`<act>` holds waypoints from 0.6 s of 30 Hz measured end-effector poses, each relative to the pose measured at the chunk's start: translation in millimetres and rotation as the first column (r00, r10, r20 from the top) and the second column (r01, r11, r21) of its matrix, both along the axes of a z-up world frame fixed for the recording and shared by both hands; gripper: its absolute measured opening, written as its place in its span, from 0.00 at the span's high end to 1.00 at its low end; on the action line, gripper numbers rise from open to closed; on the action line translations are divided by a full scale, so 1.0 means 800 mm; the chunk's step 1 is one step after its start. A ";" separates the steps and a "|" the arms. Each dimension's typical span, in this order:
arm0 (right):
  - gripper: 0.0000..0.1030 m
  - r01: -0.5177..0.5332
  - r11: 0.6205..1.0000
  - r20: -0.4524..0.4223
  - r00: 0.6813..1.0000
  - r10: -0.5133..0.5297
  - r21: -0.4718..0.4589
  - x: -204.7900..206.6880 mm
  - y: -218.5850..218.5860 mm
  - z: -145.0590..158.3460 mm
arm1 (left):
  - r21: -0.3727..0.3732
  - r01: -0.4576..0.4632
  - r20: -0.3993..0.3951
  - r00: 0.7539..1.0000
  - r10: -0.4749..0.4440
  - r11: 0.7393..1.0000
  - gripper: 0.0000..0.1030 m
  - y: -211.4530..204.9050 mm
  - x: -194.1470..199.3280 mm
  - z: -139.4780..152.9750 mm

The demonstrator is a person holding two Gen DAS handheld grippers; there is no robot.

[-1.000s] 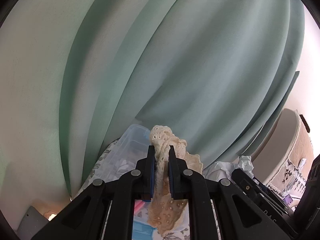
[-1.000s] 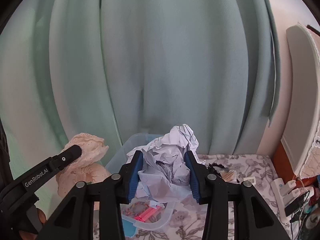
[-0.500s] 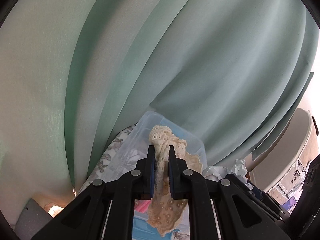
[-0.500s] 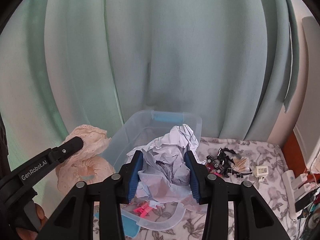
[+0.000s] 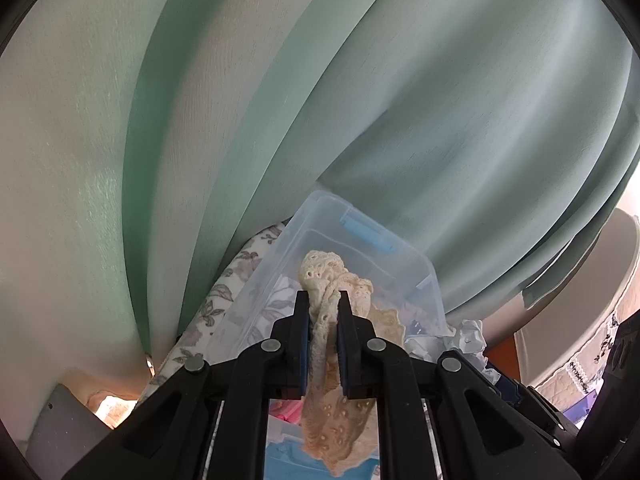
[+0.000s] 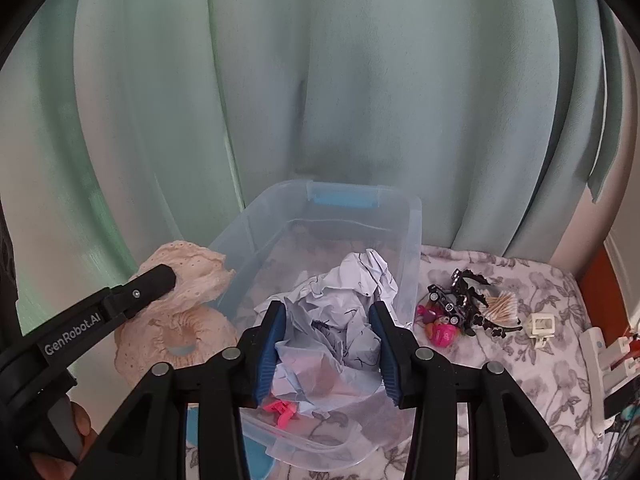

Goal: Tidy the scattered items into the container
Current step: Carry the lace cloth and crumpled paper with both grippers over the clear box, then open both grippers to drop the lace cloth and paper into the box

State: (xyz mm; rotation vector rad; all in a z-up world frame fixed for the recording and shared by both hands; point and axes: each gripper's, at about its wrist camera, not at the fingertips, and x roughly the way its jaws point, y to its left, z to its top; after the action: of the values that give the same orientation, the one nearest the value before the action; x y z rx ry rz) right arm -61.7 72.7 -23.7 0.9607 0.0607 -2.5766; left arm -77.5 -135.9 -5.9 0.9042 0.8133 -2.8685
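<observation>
A clear plastic container [image 6: 414,220] with a blue latch stands on a floral cloth; it also shows in the left wrist view [image 5: 280,264]. My left gripper [image 5: 323,300] is shut on a cream lace cloth [image 5: 336,412], held in the air just left of the container; the lace also shows in the right wrist view [image 6: 180,320]. My right gripper [image 6: 330,312] is shut on a crumpled white paper [image 6: 344,312], held above the container's near part. A pink item [image 6: 282,408] lies in the container.
To the right of the container lie black toy parts [image 6: 464,300], pink trinkets [image 6: 442,332], cotton swabs [image 6: 502,304] and a white clip [image 6: 540,326]. Green curtains [image 6: 360,80] hang close behind. A blue lid [image 6: 256,456] lies at the front.
Both grippers have tilted down and come closer to the container, so more of its inside shows. Both keep their hold on the lace and the paper.
</observation>
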 end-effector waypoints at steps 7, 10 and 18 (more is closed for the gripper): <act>0.52 -0.021 1.000 0.015 1.000 0.020 0.012 0.002 -0.009 -0.002 | 0.006 0.005 0.024 1.000 -0.005 1.000 0.89 -0.002 -0.006 -0.012; 0.52 -0.028 1.000 0.020 0.999 0.027 0.012 0.001 -0.009 -0.006 | 0.005 0.010 0.029 1.000 -0.010 1.000 0.89 -0.001 -0.011 -0.014; 0.50 -0.027 1.000 0.016 0.999 0.027 0.012 0.003 -0.010 -0.004 | 0.005 0.019 0.035 0.999 -0.019 1.000 0.78 0.001 -0.013 -0.015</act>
State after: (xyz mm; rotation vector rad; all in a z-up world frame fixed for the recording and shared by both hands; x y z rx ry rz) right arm -59.6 64.5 -27.3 0.9784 0.0843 -2.5459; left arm -88.0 -135.1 -17.9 0.9651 0.8136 -2.8593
